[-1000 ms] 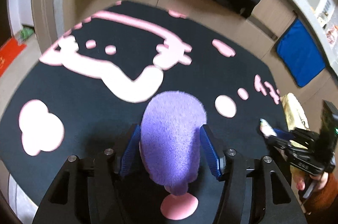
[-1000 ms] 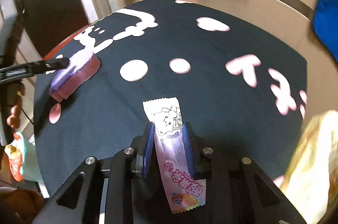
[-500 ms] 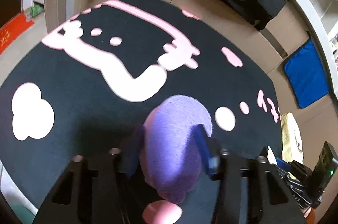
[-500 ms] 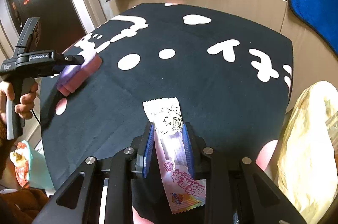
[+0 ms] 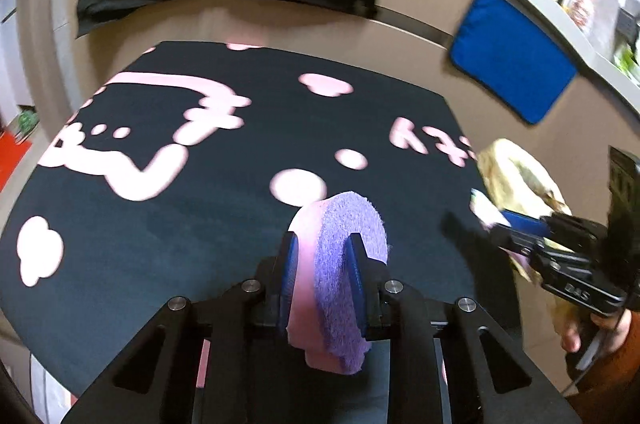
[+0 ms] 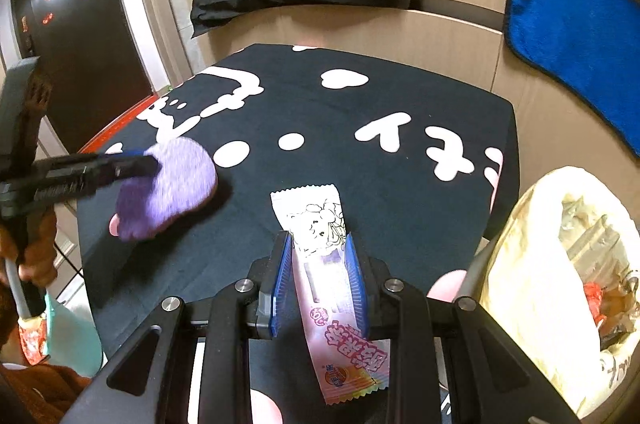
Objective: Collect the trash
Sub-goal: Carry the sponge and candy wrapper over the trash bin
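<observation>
In the left wrist view, the left gripper (image 5: 322, 244) is seen with its blue pads (image 5: 289, 266) pressed against a purple-and-pink scrub sponge (image 5: 340, 264). Its jaws have just been closing, and the sponge is now pinched between them on its edge, pink face to the left pad, purple face to the right. The sponge is held above the black cloth with pink shapes (image 5: 200, 208) that is spread ahead of and below the claw. To the right of the claw, the right gripper (image 5: 490, 220) is seen, gripped by a hand (image 5: 596, 328). Beyond it, a yellowish trash bag (image 5: 516, 176) is found at the cloth's right edge.

In the right wrist view, the right gripper (image 6: 318, 244) is seen pinching a long snack wrapper (image 6: 320, 256) between its blue pads; the wrapper's white end is pushed out ahead of the fingertips, its pink printed end trailing back under the claw. To the right of the claw, the trash bag (image 6: 516, 244) is seen open, with scraps inside. To the left, the left gripper (image 6: 152, 164) is seen with the sponge (image 6: 168, 188) raised over the cloth (image 6: 400, 192).
</observation>
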Demonstrator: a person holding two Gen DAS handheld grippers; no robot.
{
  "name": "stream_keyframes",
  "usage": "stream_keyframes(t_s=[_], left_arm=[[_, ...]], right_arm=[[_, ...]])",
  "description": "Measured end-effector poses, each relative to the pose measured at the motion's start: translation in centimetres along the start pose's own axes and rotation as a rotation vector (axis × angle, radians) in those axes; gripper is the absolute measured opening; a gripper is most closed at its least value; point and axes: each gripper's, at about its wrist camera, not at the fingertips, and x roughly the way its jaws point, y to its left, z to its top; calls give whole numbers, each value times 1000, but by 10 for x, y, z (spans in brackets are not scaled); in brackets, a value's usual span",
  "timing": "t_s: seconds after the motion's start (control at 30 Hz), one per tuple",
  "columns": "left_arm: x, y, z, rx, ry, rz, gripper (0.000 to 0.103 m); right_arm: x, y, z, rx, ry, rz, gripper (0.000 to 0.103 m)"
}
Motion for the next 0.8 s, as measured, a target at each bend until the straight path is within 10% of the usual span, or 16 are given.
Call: stream_keyframes(t_s=[0.37,0.8], left_arm=[[-16,-59,-1,153,-96,2,24],[-16,-192,93,271,-363,-135,24]], right_arm=[[-20,-24,-3,84,-59,-43,25],[-129,-116,36,166,-304,-262,25]])
